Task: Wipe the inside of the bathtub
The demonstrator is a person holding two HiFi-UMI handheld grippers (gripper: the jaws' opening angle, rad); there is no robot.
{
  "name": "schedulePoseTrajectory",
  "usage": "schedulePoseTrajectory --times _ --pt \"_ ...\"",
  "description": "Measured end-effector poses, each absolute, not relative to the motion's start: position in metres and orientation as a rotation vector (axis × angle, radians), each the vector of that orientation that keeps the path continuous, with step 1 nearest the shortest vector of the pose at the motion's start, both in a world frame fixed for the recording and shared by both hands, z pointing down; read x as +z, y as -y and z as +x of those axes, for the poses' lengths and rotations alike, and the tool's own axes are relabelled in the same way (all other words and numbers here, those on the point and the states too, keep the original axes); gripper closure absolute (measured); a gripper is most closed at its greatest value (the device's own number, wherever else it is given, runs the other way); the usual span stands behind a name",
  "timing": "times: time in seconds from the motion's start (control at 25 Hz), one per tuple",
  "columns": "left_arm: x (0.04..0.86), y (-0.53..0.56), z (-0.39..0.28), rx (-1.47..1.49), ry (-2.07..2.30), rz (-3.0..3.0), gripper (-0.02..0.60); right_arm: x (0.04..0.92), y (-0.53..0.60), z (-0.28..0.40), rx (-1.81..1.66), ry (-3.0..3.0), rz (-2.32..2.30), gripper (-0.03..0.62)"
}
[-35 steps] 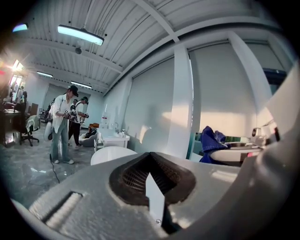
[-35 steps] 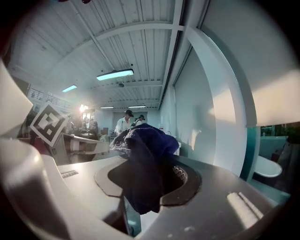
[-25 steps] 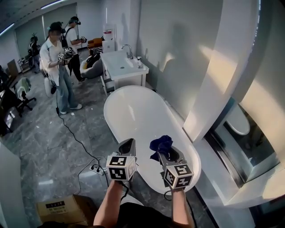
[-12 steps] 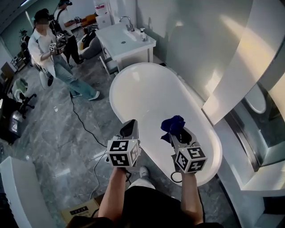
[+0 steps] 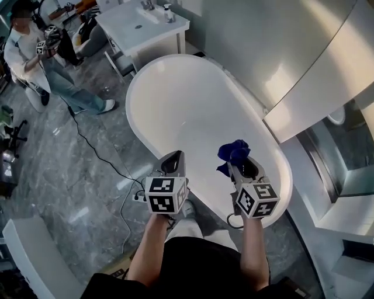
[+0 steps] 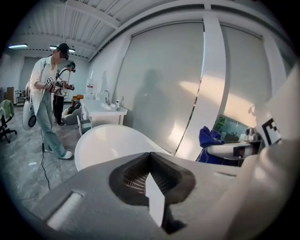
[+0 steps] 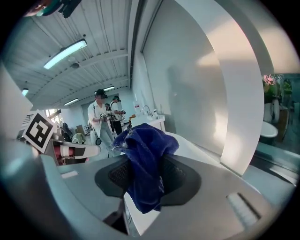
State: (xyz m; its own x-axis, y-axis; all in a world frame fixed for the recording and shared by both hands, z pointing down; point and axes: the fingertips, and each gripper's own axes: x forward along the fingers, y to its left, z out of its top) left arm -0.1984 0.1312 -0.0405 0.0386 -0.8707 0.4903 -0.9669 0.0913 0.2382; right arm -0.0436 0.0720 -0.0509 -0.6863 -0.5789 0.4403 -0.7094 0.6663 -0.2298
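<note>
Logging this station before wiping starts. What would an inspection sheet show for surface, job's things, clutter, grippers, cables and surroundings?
Surface: bathtub white, nothing lying inside.
Job's things: blue cloth bunched, held over the tub's near end.
Clutter: nothing seen.
Grippers: left gripper shut, empty; right gripper shut on blue cloth.
Cables: black cable trails across the floor.
Surroundings: washbasin cabinet; person standing beyond.

Studio bathroom set, seen from above.
A white rectangular vanity cabinet with a sink stands at 12 o'clock, with a small bottle upright on its top. At 10 o'clock a person in a white shirt and blue jeans stands on the grey marbled floor. A thin black cable snakes over that floor from 10 o'clock toward the middle.
</note>
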Motion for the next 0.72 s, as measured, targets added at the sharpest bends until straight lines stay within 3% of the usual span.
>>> schedulePoseTrajectory --times 0.56,0.72 --pt "0.021 -0.100 -0.190 0.424 1.708 1.837 0.577 0.012 -0.045 -0.021 0.662 2.470 1.070 0.439" --pt "0.065 -0.088 -0.185 0.607 1.684 1.830 0.577 0.063 -0.044 -0.002 0.746 2.401 1.047 0.439"
